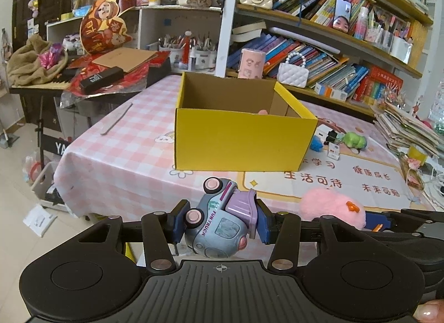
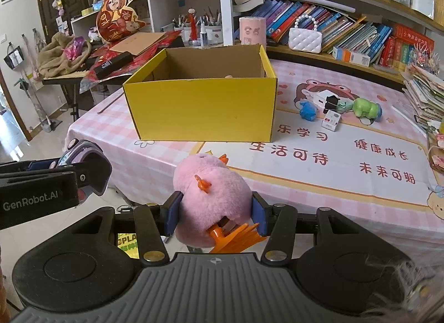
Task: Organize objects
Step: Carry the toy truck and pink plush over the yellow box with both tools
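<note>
My left gripper (image 1: 220, 221) is shut on a blue-grey toy truck (image 1: 219, 220) with pink wheels and a purple back, held in the air before the table's near edge. My right gripper (image 2: 215, 212) is shut on a pink fluffy chick toy (image 2: 212, 198) with orange feet, also held near the table's front edge. The chick shows in the left wrist view (image 1: 331, 206), and the truck in the right wrist view (image 2: 83, 162). An open yellow cardboard box (image 1: 238, 139) (image 2: 202, 109) stands on the pink checked tablecloth beyond both grippers, with something pink just visible inside.
Right of the box lie a blue toy (image 2: 308, 110), a green toy (image 2: 366, 108), a black binder clip (image 2: 331, 102) and a small white box (image 2: 331, 120). A paper stack (image 2: 424, 95) sits at the right edge. Bookshelves (image 2: 347, 28) stand behind; a cluttered keyboard stand (image 1: 83, 78) is left.
</note>
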`<action>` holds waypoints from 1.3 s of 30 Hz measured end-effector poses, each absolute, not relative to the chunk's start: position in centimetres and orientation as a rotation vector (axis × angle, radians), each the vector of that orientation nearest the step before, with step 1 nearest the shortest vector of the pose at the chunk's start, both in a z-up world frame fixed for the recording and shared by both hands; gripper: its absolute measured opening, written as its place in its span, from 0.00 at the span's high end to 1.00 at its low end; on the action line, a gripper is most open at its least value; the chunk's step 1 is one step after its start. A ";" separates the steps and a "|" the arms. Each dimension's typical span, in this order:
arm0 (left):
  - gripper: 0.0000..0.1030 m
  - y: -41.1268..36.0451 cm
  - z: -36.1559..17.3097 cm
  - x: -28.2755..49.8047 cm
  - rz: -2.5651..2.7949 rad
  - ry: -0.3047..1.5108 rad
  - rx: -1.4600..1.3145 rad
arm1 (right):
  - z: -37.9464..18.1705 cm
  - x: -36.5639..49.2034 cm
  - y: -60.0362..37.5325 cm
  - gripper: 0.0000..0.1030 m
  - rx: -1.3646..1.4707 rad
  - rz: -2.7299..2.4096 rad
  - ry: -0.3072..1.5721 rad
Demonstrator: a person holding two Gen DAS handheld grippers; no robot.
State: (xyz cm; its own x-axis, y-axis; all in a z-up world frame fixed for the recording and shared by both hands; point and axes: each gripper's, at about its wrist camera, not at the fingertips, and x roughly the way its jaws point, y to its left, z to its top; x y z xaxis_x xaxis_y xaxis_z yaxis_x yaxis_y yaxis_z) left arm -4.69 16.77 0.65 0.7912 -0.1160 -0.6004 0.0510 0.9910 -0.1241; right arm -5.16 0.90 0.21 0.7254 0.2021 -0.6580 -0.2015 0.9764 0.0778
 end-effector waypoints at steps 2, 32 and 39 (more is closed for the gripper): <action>0.54 16.9 0.7 -4.7 -0.093 0.647 -0.104 | 0.3 -5.2 1.0 0.52 -0.002 0.225 0.725; 0.54 17.3 5.5 6.9 -0.023 0.509 -0.161 | 7.1 8.8 1.0 0.52 0.020 0.301 0.503; 0.54 16.0 4.2 12.8 0.000 0.549 -0.166 | 5.8 16.5 1.0 0.52 -0.023 0.306 0.545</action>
